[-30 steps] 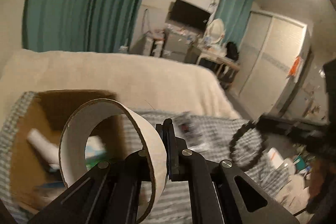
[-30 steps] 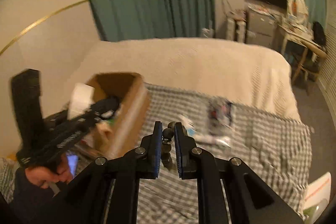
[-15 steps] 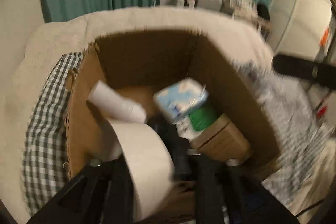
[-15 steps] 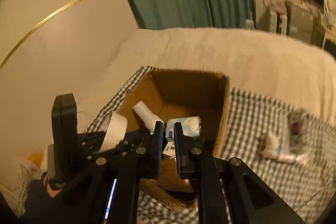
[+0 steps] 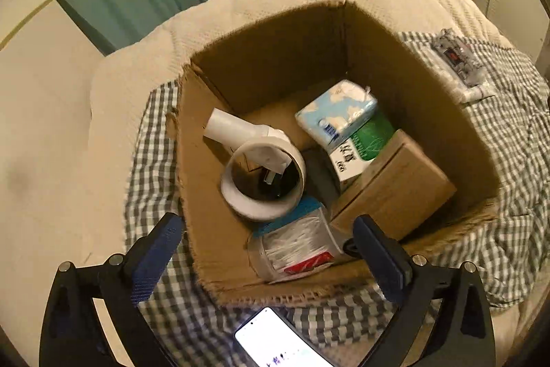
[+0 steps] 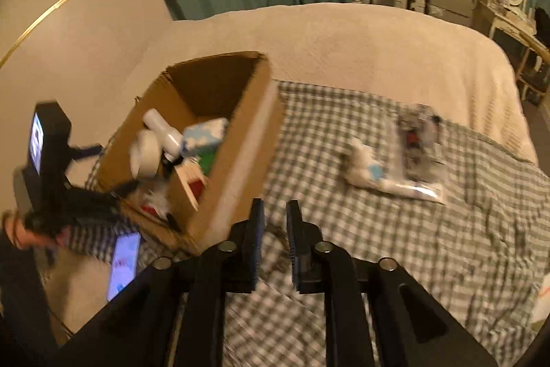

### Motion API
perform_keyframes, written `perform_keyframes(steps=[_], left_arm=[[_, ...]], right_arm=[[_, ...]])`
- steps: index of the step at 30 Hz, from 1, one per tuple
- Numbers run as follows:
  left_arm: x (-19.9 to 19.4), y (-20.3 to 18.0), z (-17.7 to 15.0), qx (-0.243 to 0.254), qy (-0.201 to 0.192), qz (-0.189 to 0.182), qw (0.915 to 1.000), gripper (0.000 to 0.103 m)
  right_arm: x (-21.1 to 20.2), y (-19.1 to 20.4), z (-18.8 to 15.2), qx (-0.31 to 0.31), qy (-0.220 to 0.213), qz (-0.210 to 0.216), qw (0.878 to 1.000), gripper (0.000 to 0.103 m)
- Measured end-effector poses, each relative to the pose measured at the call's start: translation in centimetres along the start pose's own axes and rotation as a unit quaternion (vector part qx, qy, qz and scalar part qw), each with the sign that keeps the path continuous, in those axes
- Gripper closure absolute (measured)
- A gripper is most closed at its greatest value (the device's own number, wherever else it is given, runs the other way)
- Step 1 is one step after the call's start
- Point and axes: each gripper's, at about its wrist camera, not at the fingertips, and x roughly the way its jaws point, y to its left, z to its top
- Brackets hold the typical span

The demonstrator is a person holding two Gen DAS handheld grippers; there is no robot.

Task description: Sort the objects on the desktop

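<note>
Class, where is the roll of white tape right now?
In the left wrist view the roll of white tape lies inside the cardboard box, near its left wall, against the white bottle and above the cotton swab tub.

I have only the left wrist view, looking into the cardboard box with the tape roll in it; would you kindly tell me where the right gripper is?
Observer: The right gripper is over the checked cloth, just outside the cardboard box. Its jaws are opening with nothing between them.
Operator: Thank you. Is anything lying out on that cloth in front of it?
Observer: Yes, a white tube with a blue label lies beside a clear packet. Both are blurred, so I cannot say more about them.
</note>
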Motion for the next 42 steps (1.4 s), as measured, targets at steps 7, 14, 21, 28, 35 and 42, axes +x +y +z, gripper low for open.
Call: perform_keyframes(steps=[7,14,21,28,35,42], left_arm=[[-5.1,-0.9,0.8,-0.080,-0.081,-0.021,0.9933,0.000],[-7.0,-8.6,0.0,-0.195,-0.159,-0.100,0.9625,0.000],[-5.3,-19.9,-2.4,-0.215,-0.210,-0.102,0.9483,0.000],[3.2,-23.4,-4.8,-0.206,-0.127,-0.022,0.9701,0.000],[8.7,-21.6,-4.8,-0.293,-0.058,-0.015,0.9543,0.000],[10.0,-21.5,-3.0,-0.314,-0.038,0.021,0.9485,0.000]], right_arm=[[-4.3,-3.5,-1.9,0.034,-0.025,-0.004,0.999,0.080],[-6.8,-5.8,-1.8,0.037,-0.056,-0.017,0.998,0.080],[-6.9,-9.0,-3.2,0.037,-0.061,-0.044,0.997,0.080],[-4.1,-11.6,-6.4,0.019,-0.046,-0.050,0.997,0.080],[-0.2,-13.4,-9.7,0.021,-0.004,-0.037,0.999,0.080],[1.2,-14.3,-11.0,0.035,0.019,-0.033,0.999,0.080]])
